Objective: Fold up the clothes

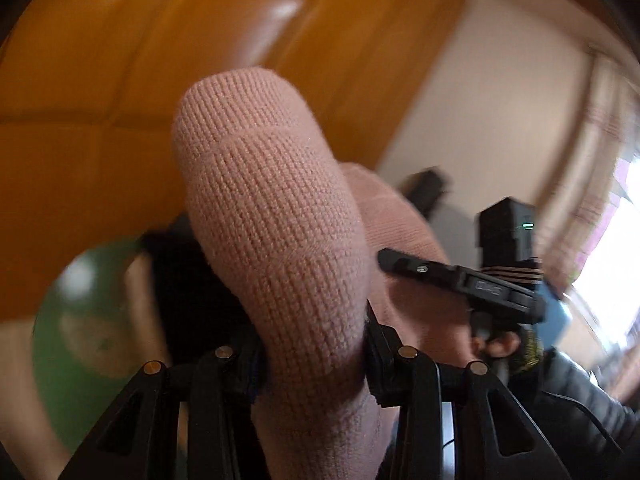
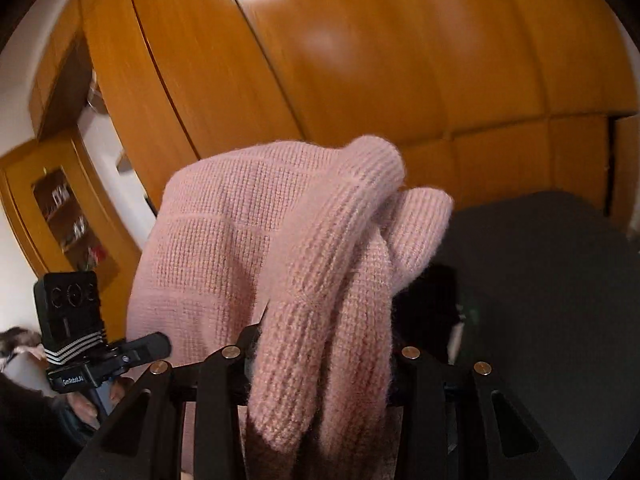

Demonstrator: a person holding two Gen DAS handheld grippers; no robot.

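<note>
Pink knitted sweater (image 1: pixel 276 216) fills my left wrist view, a thick roll of it standing up between the fingers of my left claw (image 1: pixel 312 344), whose pads press it from both sides. I judge that I am holding it high and clear so the cloth hangs free for a fold; no bed or bench shows under it here. Behind it are orange wooden cupboard doors (image 1: pixel 120 60), a pale wall, and a blurred green round thing (image 1: pixel 80 312) low on the left that I cannot name. At right my right claw (image 1: pixel 460 280) shows from the side, with a hand (image 1: pixel 500 344) under it; small embossed lettering on its body is too blurred to read.

From the right wrist, the same sweater (image 2: pixel 240 240) bunches in ribbed folds through my right claw (image 2: pixel 320 356), which is clamped on a fat wad of it, so both claws share one garment. A dark grey surface (image 2: pixel 540 280) lies behind at right. At lower left sits my left claw (image 2: pixel 132 350) with its camera block; its label reads, I think, "GenRobot.AI".
</note>
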